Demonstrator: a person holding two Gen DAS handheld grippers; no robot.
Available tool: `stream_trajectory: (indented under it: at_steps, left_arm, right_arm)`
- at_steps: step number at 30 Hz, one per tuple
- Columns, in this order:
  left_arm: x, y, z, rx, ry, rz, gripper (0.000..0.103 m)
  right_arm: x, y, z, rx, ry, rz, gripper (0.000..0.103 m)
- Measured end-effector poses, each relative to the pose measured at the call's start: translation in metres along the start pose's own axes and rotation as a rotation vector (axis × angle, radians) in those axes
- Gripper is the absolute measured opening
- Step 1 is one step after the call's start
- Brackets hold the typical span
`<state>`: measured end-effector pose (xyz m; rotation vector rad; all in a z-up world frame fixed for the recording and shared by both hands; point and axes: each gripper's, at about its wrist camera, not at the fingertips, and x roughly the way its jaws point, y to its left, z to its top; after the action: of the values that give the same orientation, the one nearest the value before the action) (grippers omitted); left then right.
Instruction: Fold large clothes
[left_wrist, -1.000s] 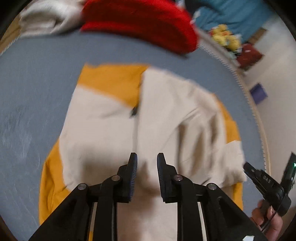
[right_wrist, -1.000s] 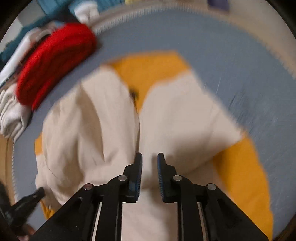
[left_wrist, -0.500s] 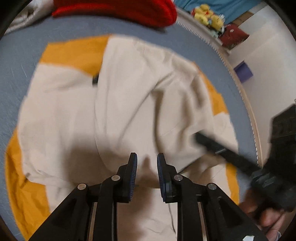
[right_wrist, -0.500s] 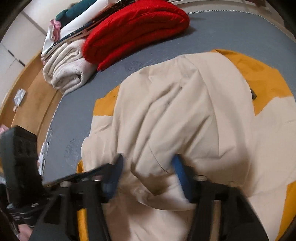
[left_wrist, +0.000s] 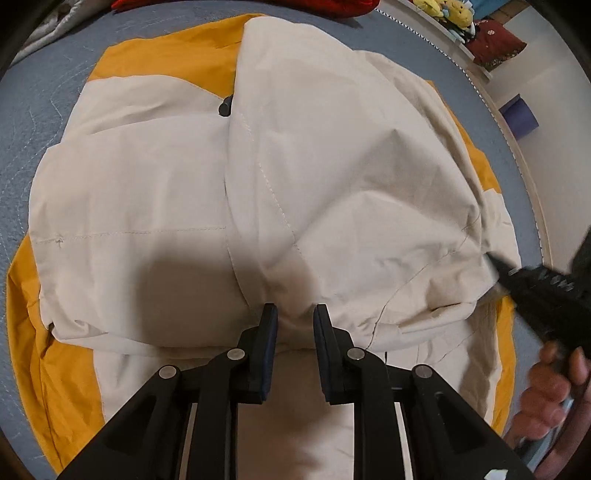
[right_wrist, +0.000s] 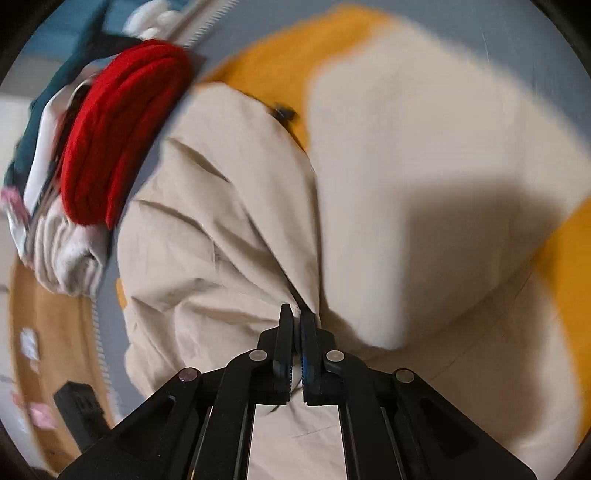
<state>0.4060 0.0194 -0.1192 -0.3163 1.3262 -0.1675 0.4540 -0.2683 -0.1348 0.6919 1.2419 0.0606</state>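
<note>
The right gripper (right_wrist: 296, 325) is now pinched together on a fold of the jacket (right_wrist: 229, 236); half a second ago its jaws stood wide apart over the same cloth, so the grasp has just been made. The left gripper (left_wrist: 291, 325) has not changed: its jaws stay a little apart, holding nothing, tips just at the edge of the folded-over cream panel. I judge the next fold ready to begin, led by the right side. The jacket (left_wrist: 258, 184) lies spread on the grey bed (left_wrist: 44, 96), cream with orange parts, both front panels folded inward. Its long axis runs away from the left camera, collar end far, hem near. A red bundle (right_wrist: 122, 129) lies beyond, well apart
</note>
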Motion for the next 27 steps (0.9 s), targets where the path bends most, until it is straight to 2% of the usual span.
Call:
stream_trajectory:
  at_steps: [2,3,4,5,6,7,8,9,10,11,12,13,15,17,18,20,22,23,27]
  left_arm:
    - [0.0,-0.004,0.004,-0.004,0.013,0.014,0.019]
    - [-0.003,-0.002,0.004,-0.01,0.02,0.028,0.019]
    - [-0.005,0.0,0.005,-0.014,0.021,0.028,0.019]
    - [-0.011,0.0,0.006,-0.018,0.018,0.018,0.019]
    - [-0.019,-0.002,0.007,-0.015,-0.001,0.002,0.019]
    - [-0.025,-0.005,0.008,-0.008,-0.022,-0.012,0.019]
    - [-0.036,-0.009,0.009,0.005,-0.06,-0.034,0.019]
    - [-0.045,-0.015,0.01,0.022,-0.096,-0.057,0.019]
    - [-0.05,-0.018,0.01,0.033,-0.117,-0.074,0.019]
    - [-0.053,-0.022,0.011,0.05,-0.141,-0.101,0.02]
    - [-0.052,-0.024,0.011,0.065,-0.151,-0.112,0.02]
    - [-0.048,-0.024,0.011,0.069,-0.15,-0.11,0.02]
    - [-0.028,-0.015,0.008,0.052,-0.123,-0.08,0.02]
    - [-0.004,-0.003,0.001,0.012,-0.047,-0.035,0.019]
    - [0.0,0.0,-0.001,0.004,-0.028,-0.033,0.017]
    - [0.0,0.0,-0.003,0.02,-0.034,-0.03,0.018]
    - [-0.005,-0.004,-0.005,0.045,-0.026,-0.017,0.019]
    - [-0.005,-0.003,-0.006,0.048,-0.018,0.002,0.024]
    - [-0.018,0.0,-0.014,0.022,-0.01,0.042,0.024]
  right_arm:
    - [-0.02,0.009,0.006,-0.051,-0.065,-0.069,0.02]
    - [-0.034,0.012,0.009,-0.07,-0.114,-0.142,0.035]
    - [-0.047,0.013,0.009,-0.08,-0.175,-0.254,0.036]
    - [-0.06,0.012,0.009,-0.075,-0.216,-0.312,0.036]
    - [-0.073,0.009,0.009,-0.055,-0.27,-0.323,0.036]
    - [-0.084,0.01,0.009,-0.041,-0.32,-0.263,0.036]
    - [-0.087,0.017,0.009,-0.059,-0.332,-0.192,0.036]
    - [-0.084,0.028,0.01,-0.104,-0.313,-0.096,0.036]
    - [-0.075,0.041,0.01,-0.157,-0.261,0.024,0.036]
    - [-0.071,0.045,0.007,-0.189,-0.216,0.104,0.036]
    - [-0.056,0.057,0.003,-0.232,-0.133,0.205,0.036]
    - [-0.038,0.067,-0.003,-0.276,-0.048,0.243,0.036]
    - [-0.005,0.075,-0.016,-0.335,0.058,0.171,0.036]
    - [0.025,0.066,-0.024,-0.364,0.141,-0.009,0.035]
    - [0.031,0.057,-0.026,-0.339,0.148,-0.044,0.033]
    - [0.024,0.05,-0.024,-0.284,0.13,-0.006,0.033]
    - [0.014,0.055,-0.026,-0.344,0.111,-0.044,0.033]
    - [0.009,0.054,-0.027,-0.373,0.101,-0.065,0.033]
    - [-0.008,0.05,-0.016,-0.406,0.108,-0.141,0.033]
